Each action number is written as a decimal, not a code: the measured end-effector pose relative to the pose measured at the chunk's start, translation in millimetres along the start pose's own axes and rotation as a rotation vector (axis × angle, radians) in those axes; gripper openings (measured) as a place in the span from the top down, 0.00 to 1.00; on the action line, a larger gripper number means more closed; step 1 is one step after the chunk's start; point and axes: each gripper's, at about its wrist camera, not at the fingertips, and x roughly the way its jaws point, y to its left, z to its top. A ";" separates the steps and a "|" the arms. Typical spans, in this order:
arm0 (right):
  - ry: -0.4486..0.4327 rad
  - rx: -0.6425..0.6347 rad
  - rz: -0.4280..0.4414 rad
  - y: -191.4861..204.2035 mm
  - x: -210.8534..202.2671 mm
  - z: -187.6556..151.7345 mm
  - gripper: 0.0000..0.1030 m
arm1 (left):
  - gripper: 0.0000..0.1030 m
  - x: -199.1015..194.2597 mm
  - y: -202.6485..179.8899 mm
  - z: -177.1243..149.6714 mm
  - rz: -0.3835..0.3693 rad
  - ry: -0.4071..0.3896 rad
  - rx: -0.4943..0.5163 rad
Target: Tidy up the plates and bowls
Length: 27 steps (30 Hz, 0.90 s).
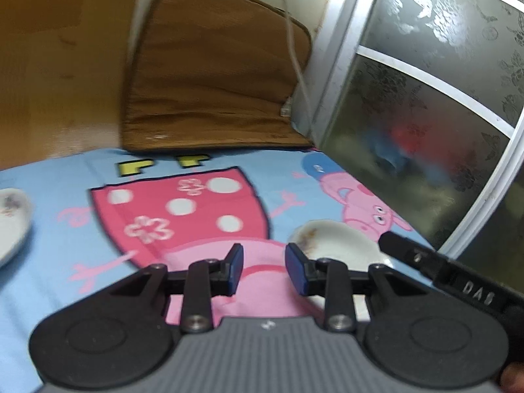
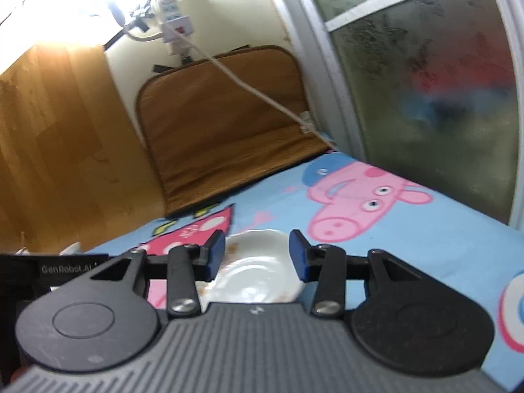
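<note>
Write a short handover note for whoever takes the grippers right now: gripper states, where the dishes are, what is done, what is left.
Left gripper: open, empty, over the cartoon sheet.
Right gripper: open, small white dish between its fingers, not pinched.
That stained dish lies on the sheet; a flowered plate sits apart at the far left edge.
Done: nothing stacked in view.
Left: gather the dishes together.

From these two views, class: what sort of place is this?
Probably a room in a home: a cartoon-print sheet covers the surface, a frosted sliding door stands beside it, and a power strip hangs on the wall.
</note>
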 end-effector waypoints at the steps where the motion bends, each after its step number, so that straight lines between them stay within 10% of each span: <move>1: 0.006 -0.006 0.017 5.4 1.2 0.0 0.55 | 0.72 -5.8 7.5 -2.5 0.014 -0.006 -0.005; 12: 0.246 -0.062 0.318 113.3 65.8 -8.8 0.57 | 0.72 -89.1 157.7 -30.4 0.254 -0.095 -0.308; 21: 0.496 0.015 0.329 190.9 184.3 -30.9 0.61 | 0.72 -121.3 215.8 -34.2 0.322 -0.141 -0.439; 27: 0.546 0.050 0.363 201.5 201.2 -34.0 0.91 | 0.72 -115.1 218.7 -42.6 0.320 -0.119 -0.461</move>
